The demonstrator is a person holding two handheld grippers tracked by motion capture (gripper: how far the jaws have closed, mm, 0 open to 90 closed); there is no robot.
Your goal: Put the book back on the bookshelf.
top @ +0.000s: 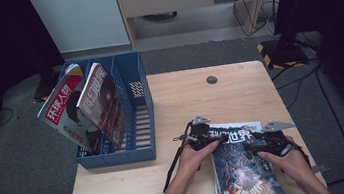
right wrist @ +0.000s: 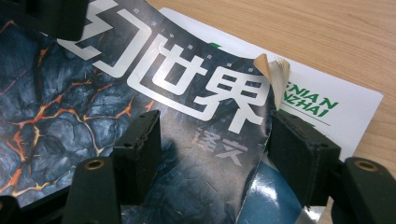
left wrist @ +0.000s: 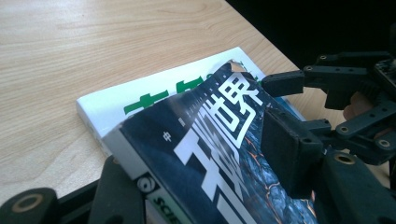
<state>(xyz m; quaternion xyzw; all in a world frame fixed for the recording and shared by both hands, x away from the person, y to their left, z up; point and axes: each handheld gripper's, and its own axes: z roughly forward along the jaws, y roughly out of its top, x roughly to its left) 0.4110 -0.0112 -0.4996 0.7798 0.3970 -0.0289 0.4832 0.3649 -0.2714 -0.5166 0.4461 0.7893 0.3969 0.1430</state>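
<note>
At the desk's (top: pixel 136 182) near right corner, both grippers grasp the top dark-covered magazine (top: pixel 245 168) of a stack: left gripper (left wrist: pixel 210 186) fingers clamp its spine edge, right gripper (right wrist: pixel 224 154) fingers its curled cover.

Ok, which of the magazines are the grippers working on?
The dark lava-patterned magazine lying on the table's near right, atop a white, green-lettered one. The two others stand in the blue file rack.

Dim, soft high view with dark edges; close views brighter, glare on the magazine cover (right wrist: pixel 187 93).
</note>
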